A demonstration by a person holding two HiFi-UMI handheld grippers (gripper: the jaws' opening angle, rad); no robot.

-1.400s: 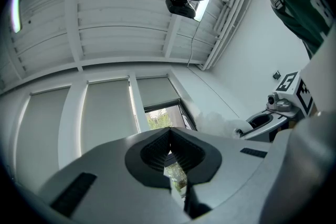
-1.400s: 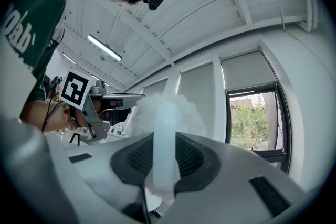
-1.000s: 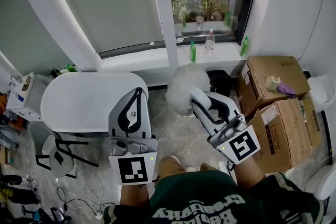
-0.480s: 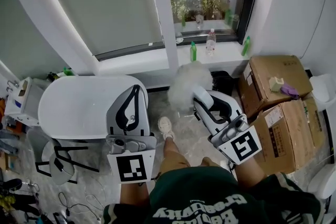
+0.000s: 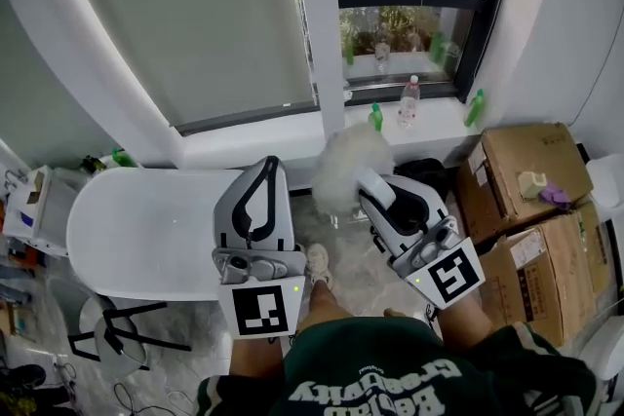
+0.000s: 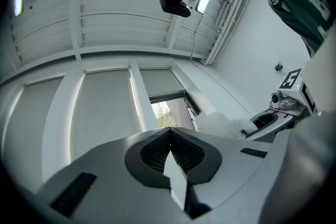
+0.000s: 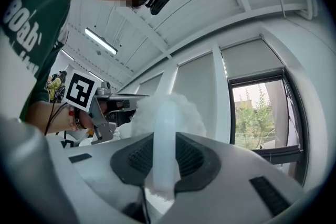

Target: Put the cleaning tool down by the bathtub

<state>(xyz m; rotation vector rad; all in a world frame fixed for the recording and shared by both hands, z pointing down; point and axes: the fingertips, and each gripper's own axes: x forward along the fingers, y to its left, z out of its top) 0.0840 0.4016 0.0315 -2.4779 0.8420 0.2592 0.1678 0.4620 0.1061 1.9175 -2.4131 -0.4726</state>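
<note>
The cleaning tool is a fluffy white duster (image 5: 349, 167) on a pale plastic handle (image 7: 165, 147). My right gripper (image 5: 369, 182) is shut on that handle, and the fluffy head (image 7: 169, 112) sticks out past the jaws. It is held in the air over the floor, to the right of the white bathtub (image 5: 127, 227). My left gripper (image 5: 265, 172) hovers above the tub's right end. Its jaws are shut with nothing between the pads (image 6: 157, 152). The left gripper view also catches the duster (image 6: 221, 123) at its right.
Cardboard boxes (image 5: 531, 200) are stacked at the right. Bottles (image 5: 409, 102) stand on the window sill (image 5: 292, 127) ahead. A dark bag (image 5: 429, 172) lies by the wall. My shoe (image 5: 318, 264) is on the marbled floor between tub and boxes. Chair legs and cables (image 5: 117, 331) sit at lower left.
The person has stepped forward toward the window, one foot now showing on the floor. Both grippers and the duster have come closer to the sill; the right grip is unchanged.
</note>
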